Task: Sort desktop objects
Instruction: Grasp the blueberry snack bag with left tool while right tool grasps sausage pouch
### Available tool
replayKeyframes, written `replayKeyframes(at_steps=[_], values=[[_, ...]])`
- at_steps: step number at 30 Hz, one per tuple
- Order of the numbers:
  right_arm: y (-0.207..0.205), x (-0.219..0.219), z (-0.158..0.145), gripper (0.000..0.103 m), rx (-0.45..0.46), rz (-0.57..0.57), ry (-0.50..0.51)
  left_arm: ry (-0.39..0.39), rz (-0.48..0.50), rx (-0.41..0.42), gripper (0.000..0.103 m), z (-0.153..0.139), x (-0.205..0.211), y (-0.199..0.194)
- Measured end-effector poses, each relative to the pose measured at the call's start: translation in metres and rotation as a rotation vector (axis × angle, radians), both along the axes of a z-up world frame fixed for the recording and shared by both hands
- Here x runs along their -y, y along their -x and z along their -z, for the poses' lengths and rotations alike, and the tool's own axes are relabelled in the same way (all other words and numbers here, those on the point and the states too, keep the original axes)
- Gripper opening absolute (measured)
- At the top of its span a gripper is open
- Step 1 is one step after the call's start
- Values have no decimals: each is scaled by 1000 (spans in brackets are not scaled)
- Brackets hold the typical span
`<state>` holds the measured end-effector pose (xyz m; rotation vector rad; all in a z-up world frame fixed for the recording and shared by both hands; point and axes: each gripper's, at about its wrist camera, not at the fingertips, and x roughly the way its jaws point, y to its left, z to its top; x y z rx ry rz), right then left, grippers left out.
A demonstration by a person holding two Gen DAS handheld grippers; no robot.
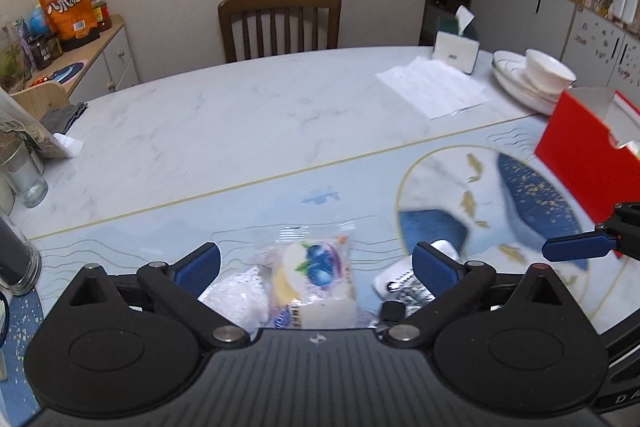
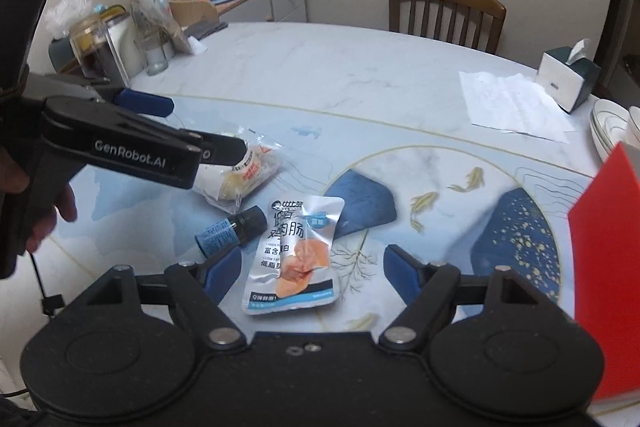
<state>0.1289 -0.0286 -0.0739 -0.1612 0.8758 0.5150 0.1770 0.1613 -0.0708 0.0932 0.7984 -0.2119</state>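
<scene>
My left gripper (image 1: 316,263) is open, its jaws on either side of a clear-wrapped blueberry pastry packet (image 1: 316,267). The same packet (image 2: 244,175) lies on the blue table mat under the left gripper (image 2: 188,125) in the right wrist view. My right gripper (image 2: 312,273) is open and empty above a silver chicken-sausage pouch (image 2: 296,251). A small dark bottle with a blue label (image 2: 230,231) lies left of the pouch. A red open box (image 1: 592,155) stands at the right; its red side (image 2: 604,259) is close to my right gripper.
A tissue box (image 2: 568,79) and paper sheet (image 2: 516,107) sit at the far right, with stacked white bowls (image 1: 536,75). Glass jars and bags (image 2: 116,47) crowd the far left. A wooden chair (image 1: 280,23) stands behind the marble table (image 1: 224,131).
</scene>
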Motion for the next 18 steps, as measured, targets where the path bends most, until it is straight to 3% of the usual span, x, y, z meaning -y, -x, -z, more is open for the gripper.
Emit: replayKeyframes(at_steps=[18], values=[[-21,-36,47,78,-74,-64,103,-39,51,-76,103,29,5,-31]])
